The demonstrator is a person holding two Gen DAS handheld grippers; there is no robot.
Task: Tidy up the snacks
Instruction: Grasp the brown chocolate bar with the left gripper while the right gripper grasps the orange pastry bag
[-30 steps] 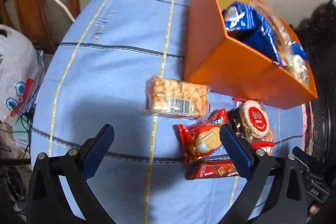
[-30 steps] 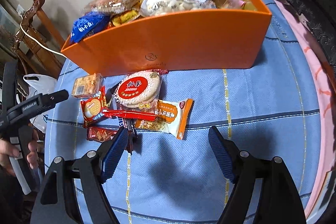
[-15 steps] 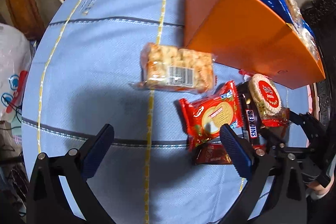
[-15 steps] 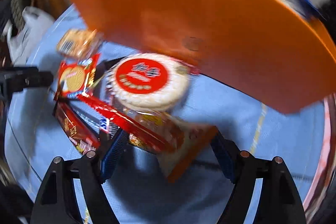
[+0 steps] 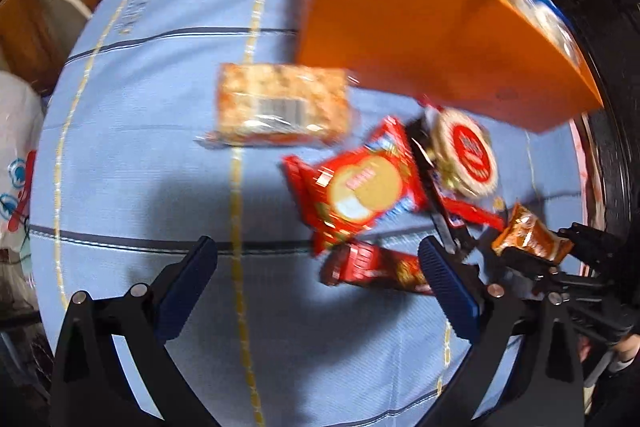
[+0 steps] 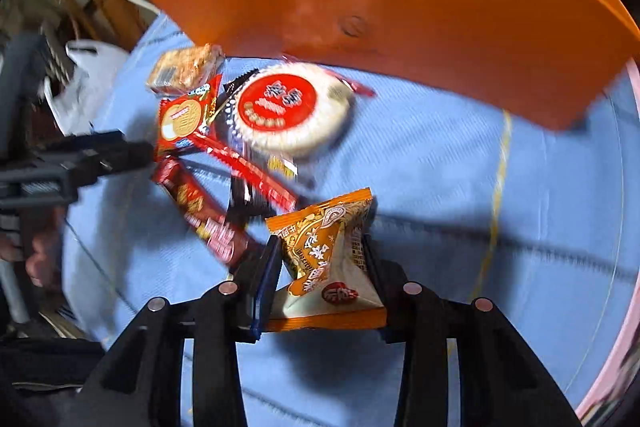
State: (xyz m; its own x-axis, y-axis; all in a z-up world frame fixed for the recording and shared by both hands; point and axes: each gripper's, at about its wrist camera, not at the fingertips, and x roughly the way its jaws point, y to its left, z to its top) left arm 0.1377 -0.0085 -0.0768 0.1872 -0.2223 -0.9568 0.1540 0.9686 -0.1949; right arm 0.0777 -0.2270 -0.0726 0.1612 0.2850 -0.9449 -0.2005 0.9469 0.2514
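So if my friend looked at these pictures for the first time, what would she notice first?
Probably the big orange box stuffed with snacks at the far side of the blue tablecloth. Next, the orange-and-white snack packet pinched in the right gripper, lifted just in front of the camera. Then the pile of red wrappers on the cloth, topped by a round rice cracker with a red label, below the box.

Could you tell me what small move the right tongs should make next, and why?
Probably lift and carry toward the orange box. The right tongs are shut on the orange snack packet, which looks raised off the blue cloth, and the box beyond already holds other snacks.
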